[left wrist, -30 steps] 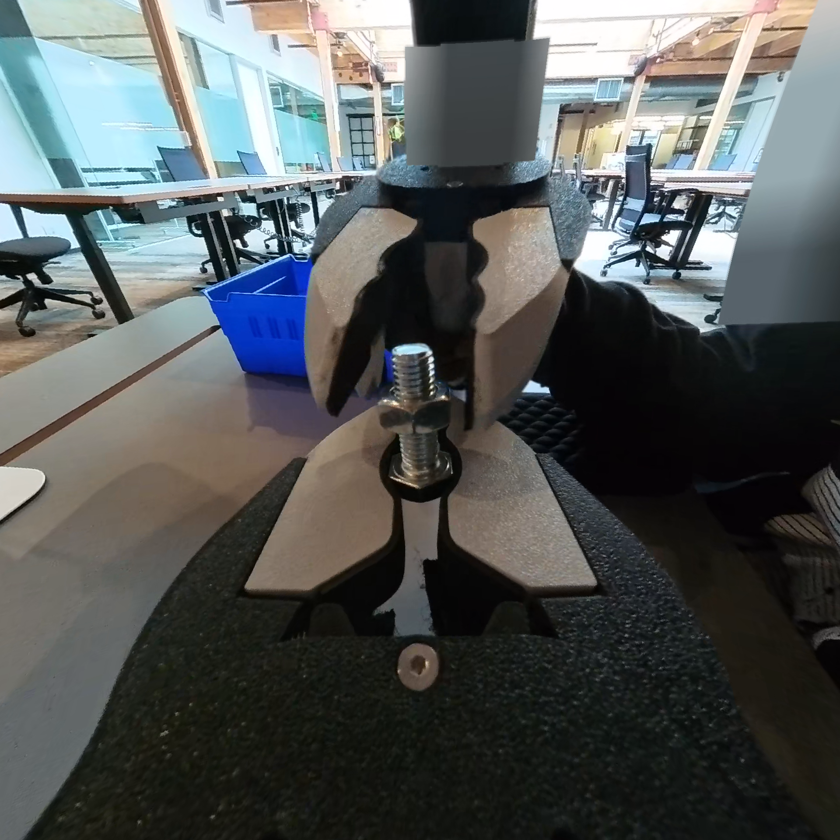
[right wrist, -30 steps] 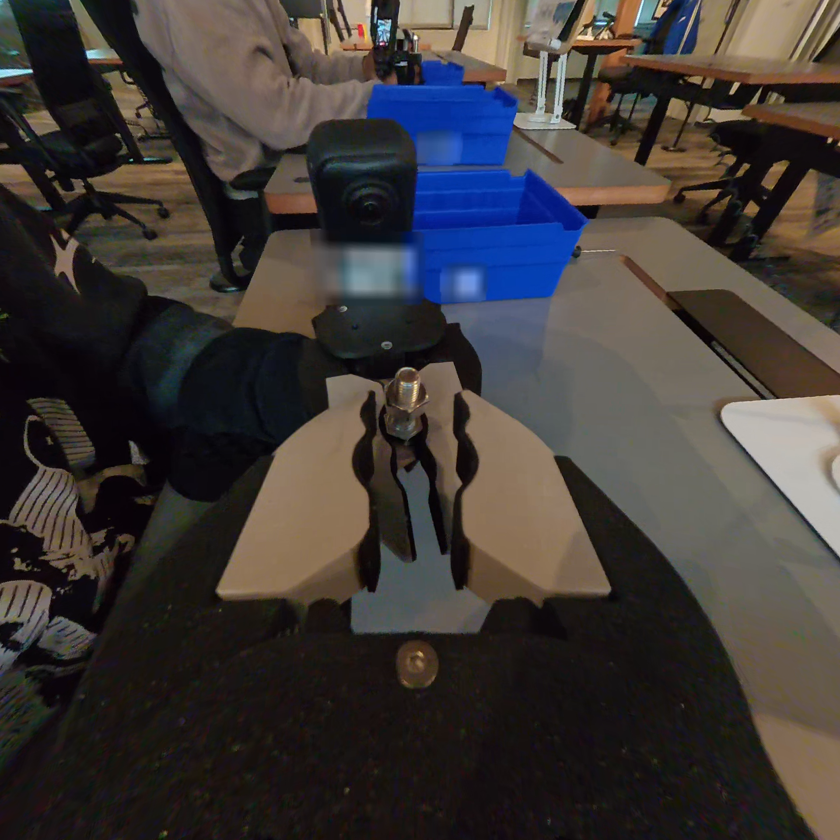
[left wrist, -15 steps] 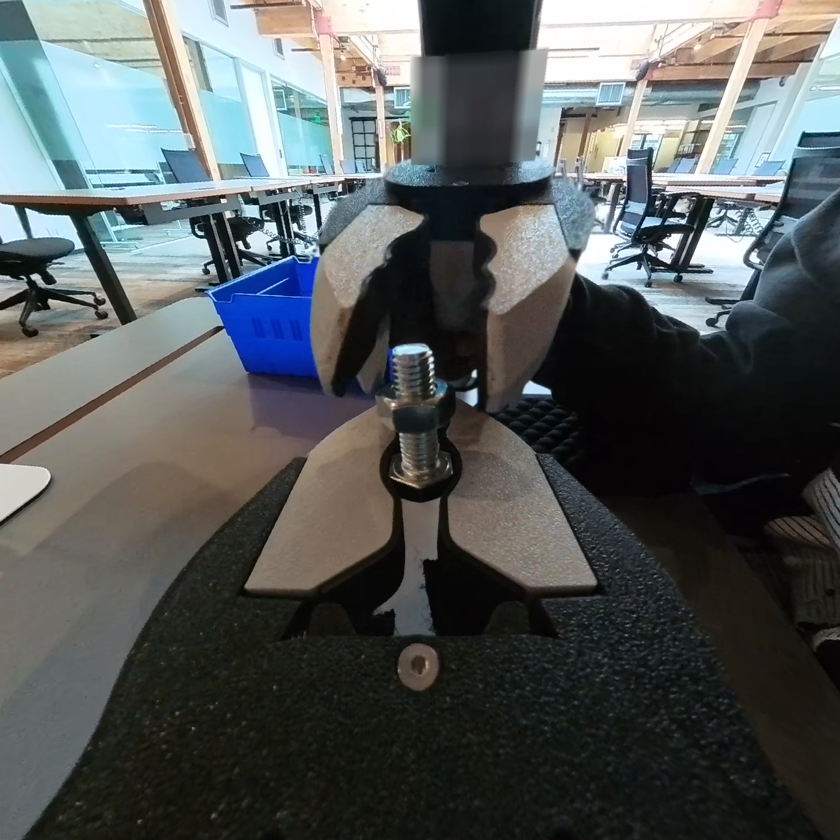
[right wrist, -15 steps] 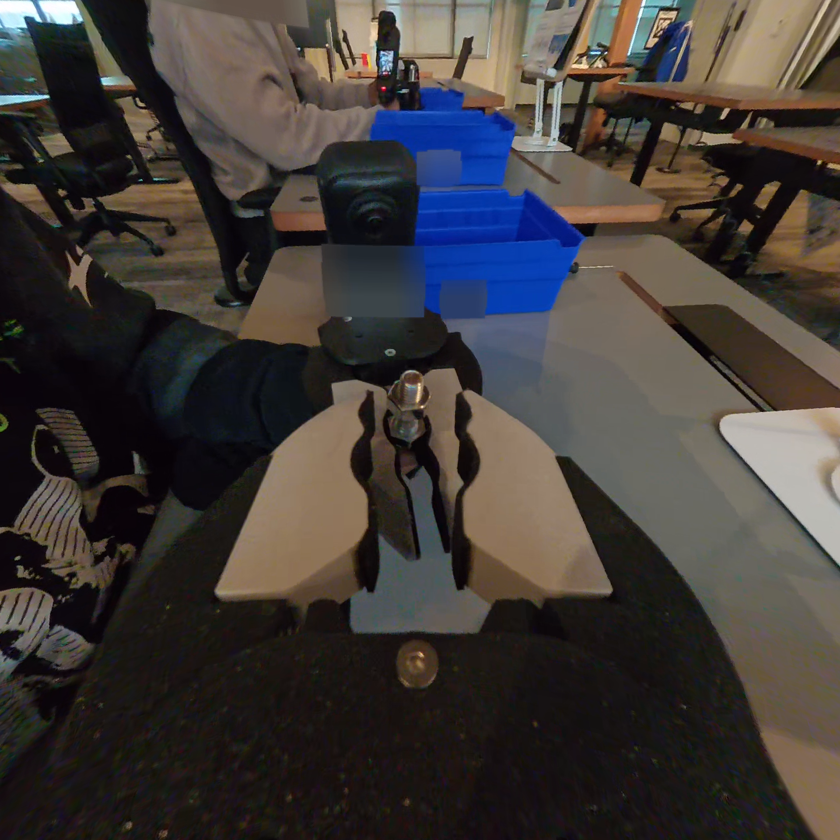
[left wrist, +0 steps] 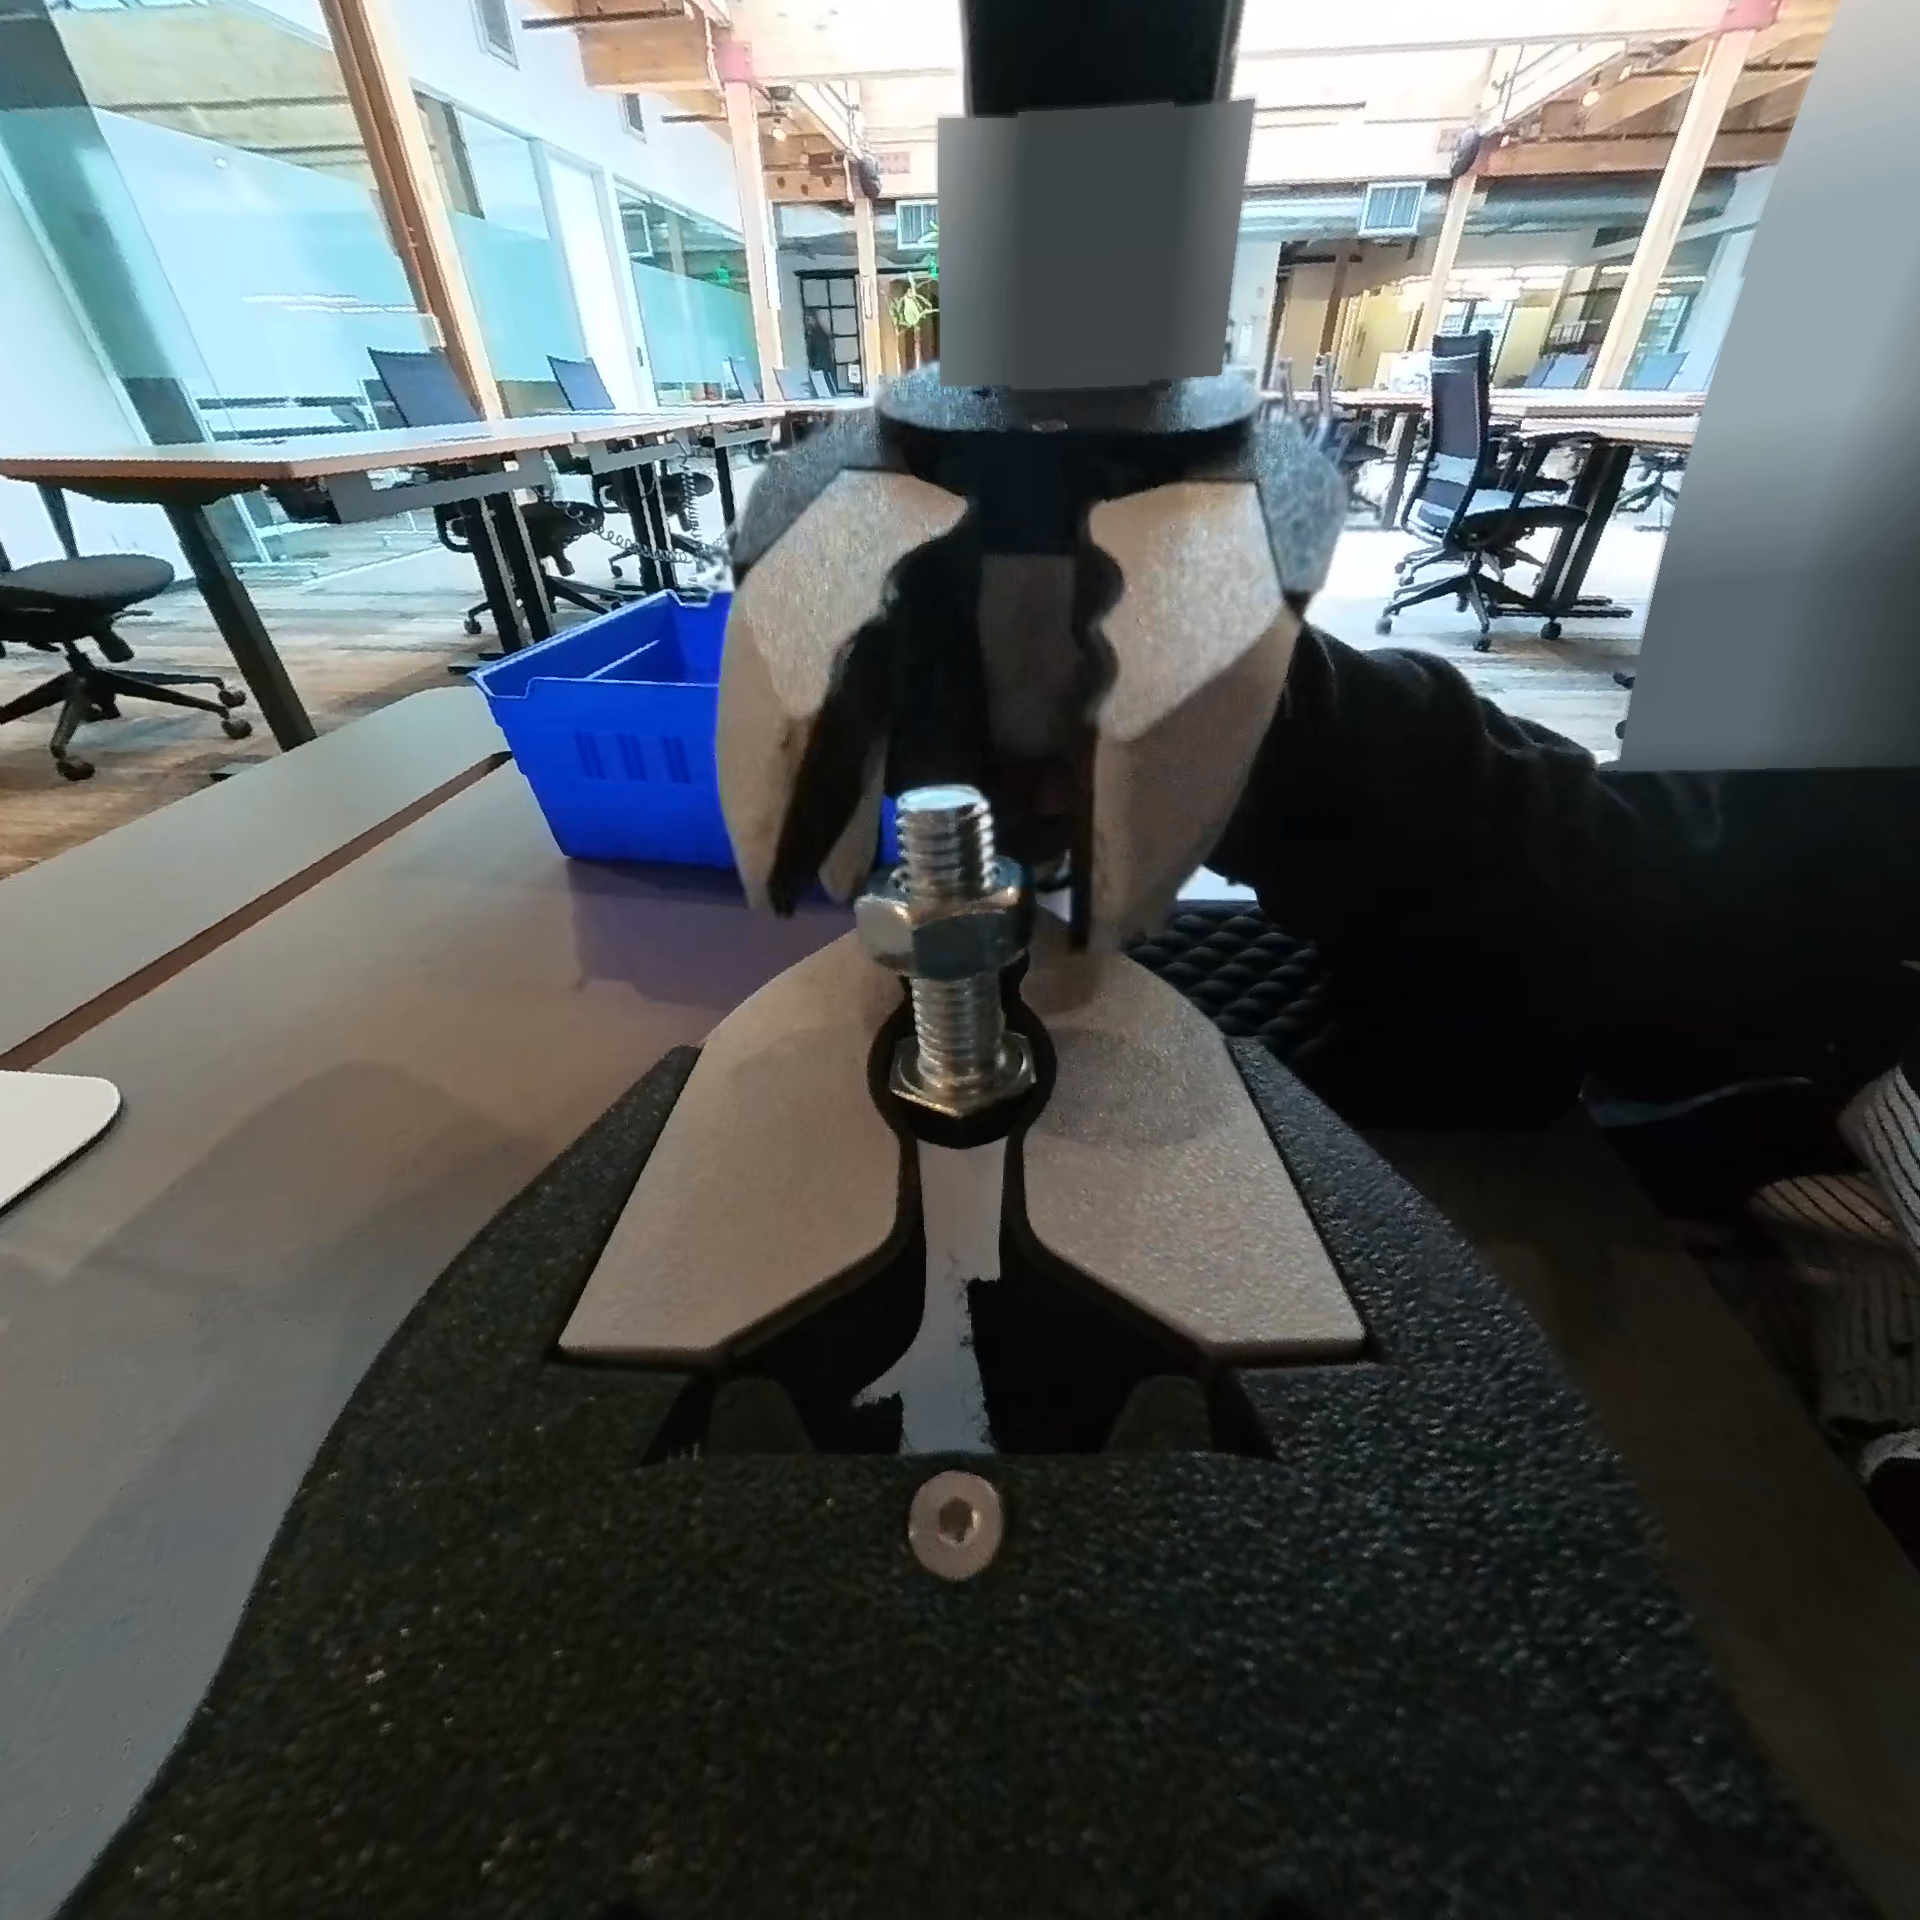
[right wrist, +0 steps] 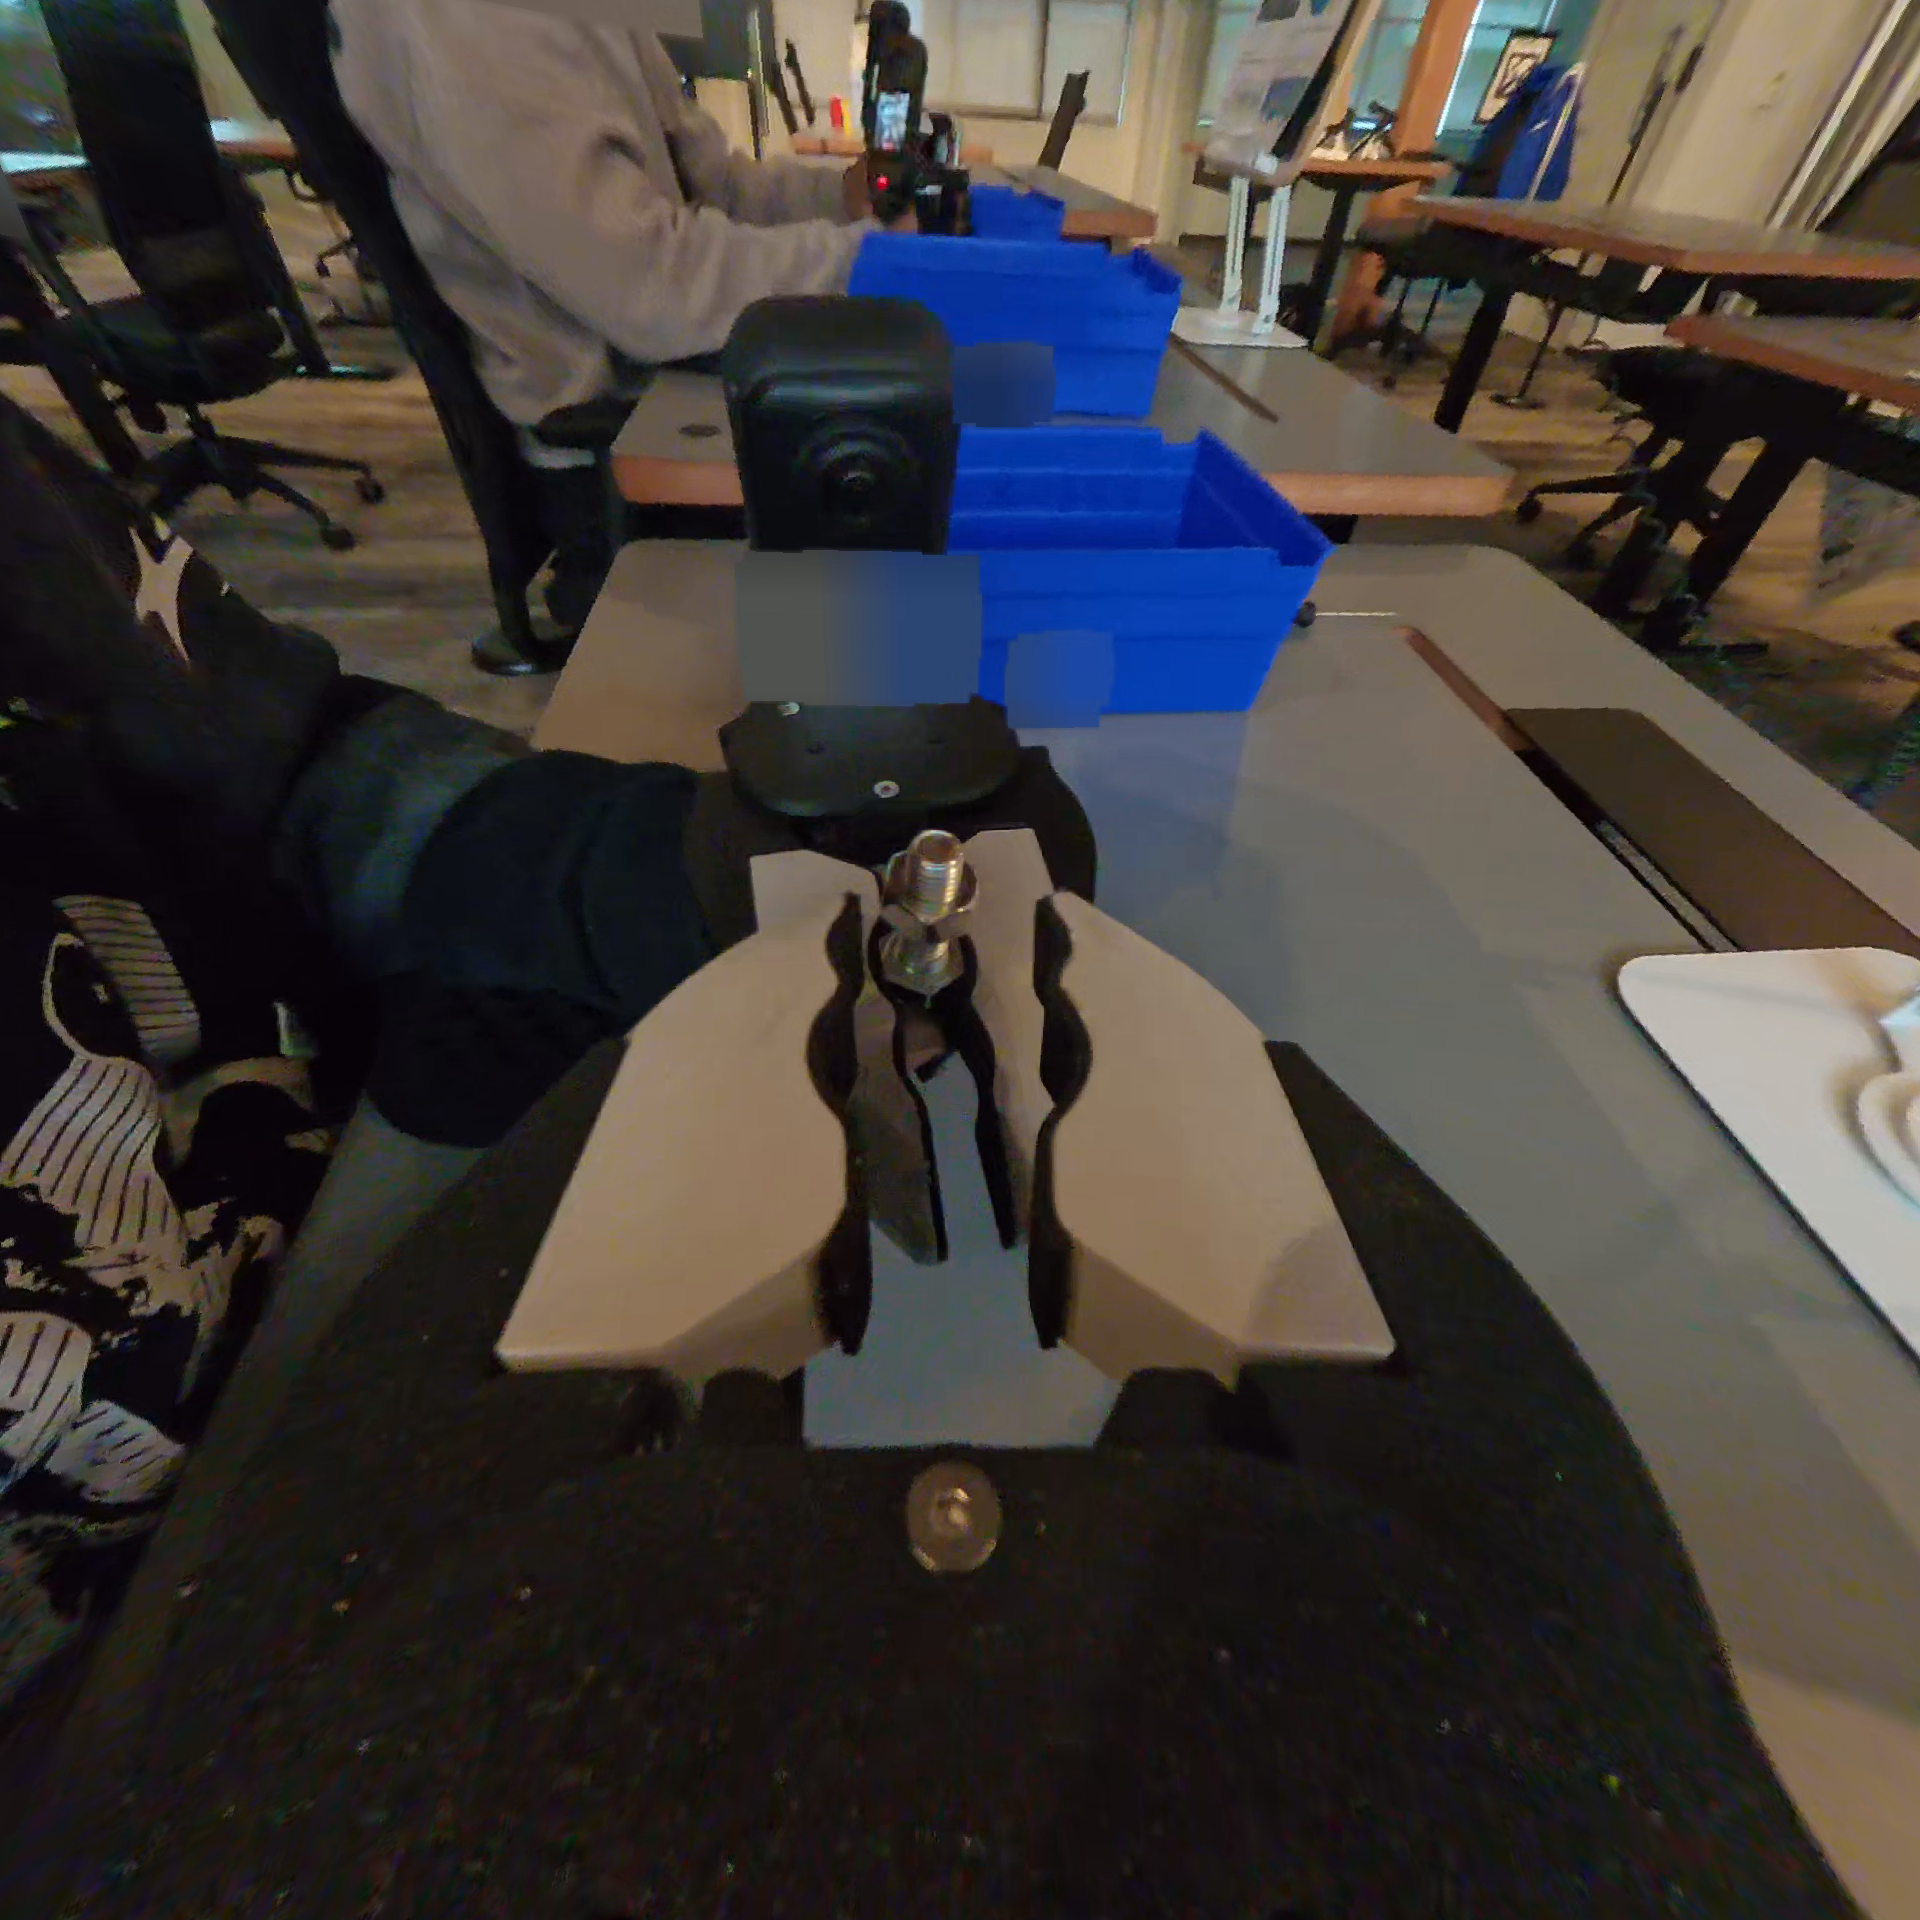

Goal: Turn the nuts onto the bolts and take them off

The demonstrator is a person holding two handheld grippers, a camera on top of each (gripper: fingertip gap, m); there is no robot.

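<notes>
Holding bolt (left wrist: 951,1023) upright by its head, clenched between fingertips of left hand-held gripper (left wrist: 961,1081); threaded end pointing up. Nut (left wrist: 943,928) sitting partway down the thread, a few turns showing above it, bare thread below down to the head. So: nut started and run on some way, not bottomed out against the head. Cannot tell from stills whether going on or coming off.

Right hand-held gripper (left wrist: 930,894) facing the left one from the far side, just behind and above the nut, fingers spread a bit wider than the nut. Released, not pinching anything. From right wrist view: same bolt (right wrist: 928,914) seen just ahead of right hand-held gripper (right wrist: 935,925) tips, nut (right wrist: 928,899) sitting in the gap between them, pads apart on either side, contact with nut flats unclear. Looks like mid re-grip between turns, as a guess.

Left to do, judging by thread: either several more turns down to the head, or a few turns back up and off the top. Then the reverse pass. No other bolts or nuts visible, so overall count unknown.

Blue bin (right wrist: 1122,613) beyond both hand-held grippers on grey tabletop (right wrist: 1403,883), contents not visible. White tray (right wrist: 1766,1081) off to right of right hand-held gripper.
</notes>
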